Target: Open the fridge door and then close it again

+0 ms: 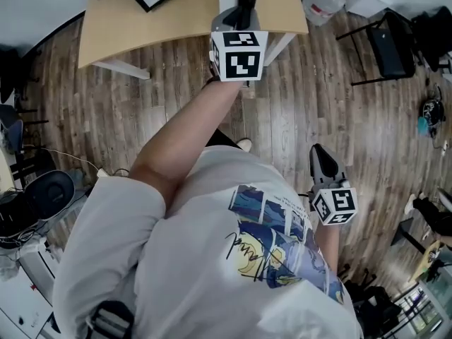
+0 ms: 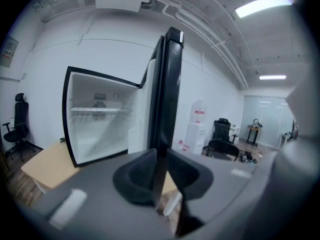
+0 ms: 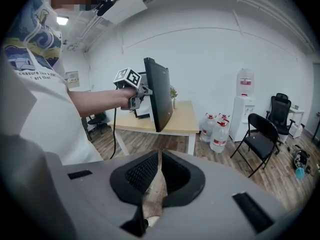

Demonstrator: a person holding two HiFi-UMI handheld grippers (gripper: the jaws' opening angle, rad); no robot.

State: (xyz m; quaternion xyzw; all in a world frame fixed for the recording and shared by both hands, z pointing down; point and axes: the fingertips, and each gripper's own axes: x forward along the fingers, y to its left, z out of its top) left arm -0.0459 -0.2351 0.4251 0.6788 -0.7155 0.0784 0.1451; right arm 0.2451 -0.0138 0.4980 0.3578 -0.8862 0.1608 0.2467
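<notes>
Fridge door: stands open, edge-on beside the fridge. Left gripper: my fingers pinch the door's edge and could slip off when swinging it. Right gripper: fingers together, empty, well apart from the fridge.

A light wooden table, a water dispenser, what appear to be water bottles and a black folding chair are set on a wood-plank floor, enclosed by white walls and lit by ceiling strip lights.
</notes>
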